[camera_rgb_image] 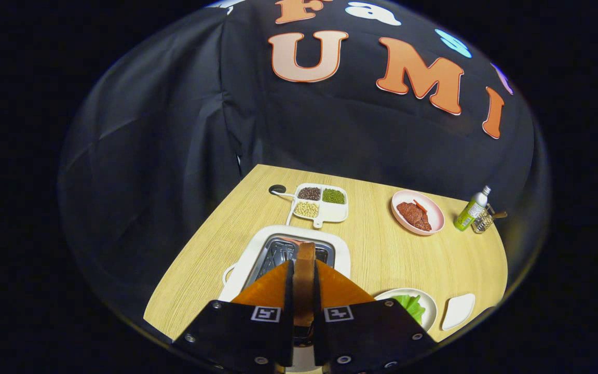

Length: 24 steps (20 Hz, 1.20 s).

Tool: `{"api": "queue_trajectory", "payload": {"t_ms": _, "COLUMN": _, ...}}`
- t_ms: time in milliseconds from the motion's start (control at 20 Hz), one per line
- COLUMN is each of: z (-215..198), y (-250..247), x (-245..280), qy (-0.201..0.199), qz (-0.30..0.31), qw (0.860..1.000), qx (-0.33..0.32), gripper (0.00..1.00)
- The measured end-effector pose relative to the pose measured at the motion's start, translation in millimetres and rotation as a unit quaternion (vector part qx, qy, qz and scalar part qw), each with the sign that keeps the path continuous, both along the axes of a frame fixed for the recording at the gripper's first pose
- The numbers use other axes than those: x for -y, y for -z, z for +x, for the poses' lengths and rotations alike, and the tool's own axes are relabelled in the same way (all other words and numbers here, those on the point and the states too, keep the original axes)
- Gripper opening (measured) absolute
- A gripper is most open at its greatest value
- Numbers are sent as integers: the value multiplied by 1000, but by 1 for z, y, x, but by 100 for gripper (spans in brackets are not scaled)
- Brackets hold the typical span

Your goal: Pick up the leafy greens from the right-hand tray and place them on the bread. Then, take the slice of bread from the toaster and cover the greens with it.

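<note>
The gripper (304, 291) is clamped on the slice of bread (304, 280), which stands on edge between the two orange fingers (270, 288), its brown crust rising just past their tips. Directly ahead and below sits the toaster (291, 249), its open metal slot showing beyond the slice, so the bread looks lifted clear of it or very nearly so. To the right of the fingers, close by, the leafy greens (410, 306) lie on a white plate (429, 309), partly hidden by the gripper's body; whether bread lies under them cannot be told from here. A small white tray (459, 311) sits just beside that plate. By this reading the second step is in hand: the slice is taken and wants carrying rightward, turning flat and lowering onto the greens before the fingers let go. Farther off stand a divided dish of beans (325, 202), a pink plate with meat (417, 213), and a green bottle (471, 210) by a small wire rack (483, 222).
</note>
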State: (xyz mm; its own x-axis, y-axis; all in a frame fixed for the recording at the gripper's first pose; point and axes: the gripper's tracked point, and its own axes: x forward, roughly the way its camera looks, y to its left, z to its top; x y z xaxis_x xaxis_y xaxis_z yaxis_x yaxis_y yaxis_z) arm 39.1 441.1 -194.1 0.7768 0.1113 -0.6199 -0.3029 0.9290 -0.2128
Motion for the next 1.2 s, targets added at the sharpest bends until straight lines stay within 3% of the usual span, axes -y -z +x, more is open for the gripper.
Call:
{"api": "queue_trajectory", "payload": {"t_ms": 200, "z": 0, "y": -2, "x": 1, "qy": -7, "qz": -11, "qw": 1000, "qx": 7, "gripper": 7}}
{"api": "queue_trajectory", "payload": {"t_ms": 800, "z": -19, "y": -66, "x": -2, "qy": -31, "qz": 51, "qw": 998, "qx": 25, "gripper": 6}}
{"api": "queue_trajectory", "payload": {"t_ms": 1200, "z": -26, "y": -115, "x": 36, "qy": -30, "qz": 57, "qw": 995, "qx": 75, "gripper": 6}}
